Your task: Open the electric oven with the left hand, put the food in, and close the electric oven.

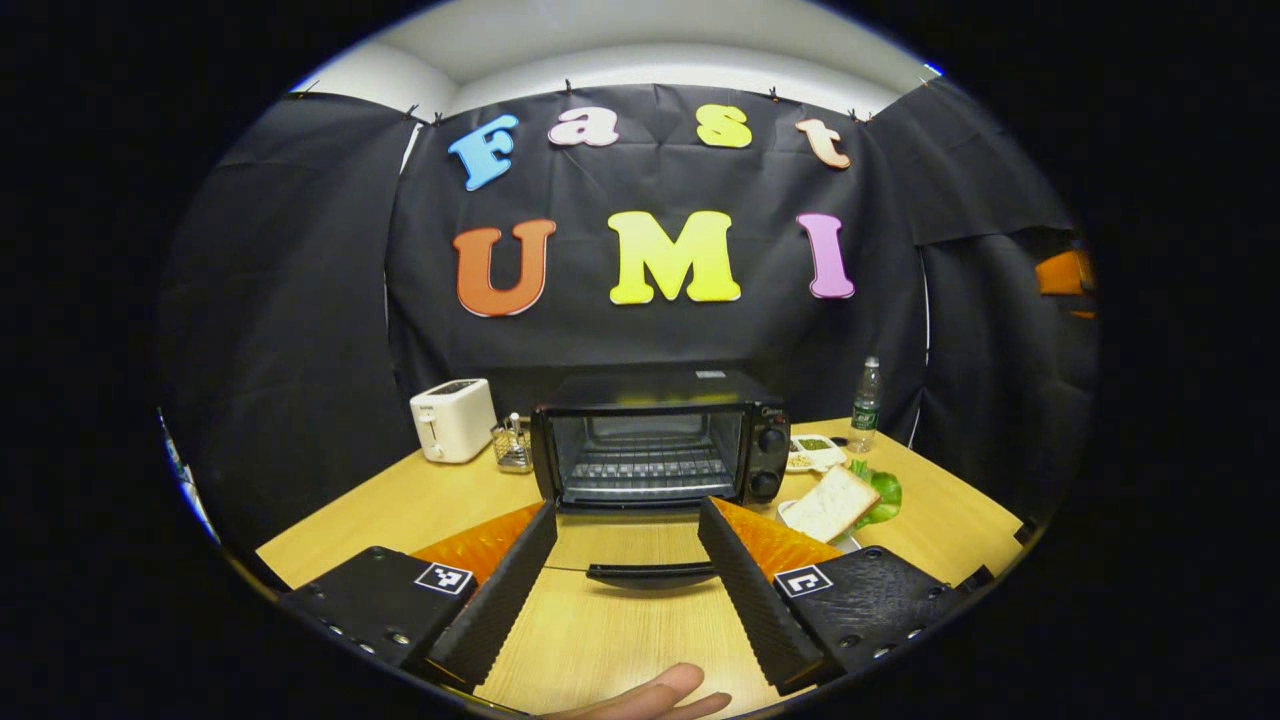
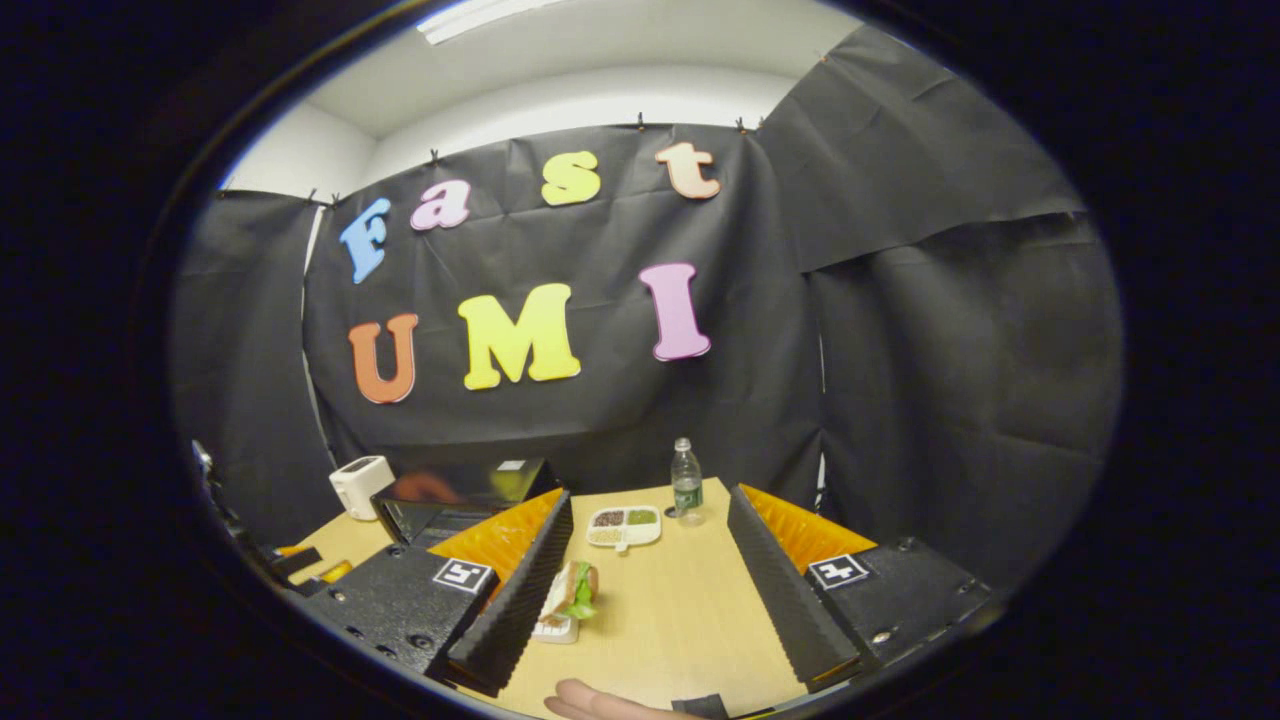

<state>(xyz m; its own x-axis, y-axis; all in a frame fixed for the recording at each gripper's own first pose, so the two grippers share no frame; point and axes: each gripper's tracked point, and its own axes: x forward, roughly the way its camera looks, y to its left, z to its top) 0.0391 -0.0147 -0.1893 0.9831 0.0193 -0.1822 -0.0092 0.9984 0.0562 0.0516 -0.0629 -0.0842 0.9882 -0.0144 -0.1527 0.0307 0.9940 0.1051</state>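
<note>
In the left gripper view, the electric oven [image 1: 660, 440] stands at the middle of a pale wooden worktop [image 1: 600, 640], at twelve o'clock from the left gripper [image 1: 625, 570]. Its door [image 1: 650, 574] is folded fully down (the dark handle lies flat between the two fingers), and the wire rack inside is bare. The left gripper's jaws stand wide apart and grip nothing, touching nothing.

The food, a slice of bread on green leaves [image 1: 835, 502], sits on a plate at about two o'clock from the open door, just beside the oven's right side. In the right gripper view the same food [image 2: 572, 595] lies at about ten o'clock from the right gripper [image 2: 650, 600], close by its left finger; whether it touches that finger cannot be told. These jaws are also spread wide and empty.

So the opening step looks done. Picking up the food, placing it on the rack and shutting the door all appear yet to come.
</note>
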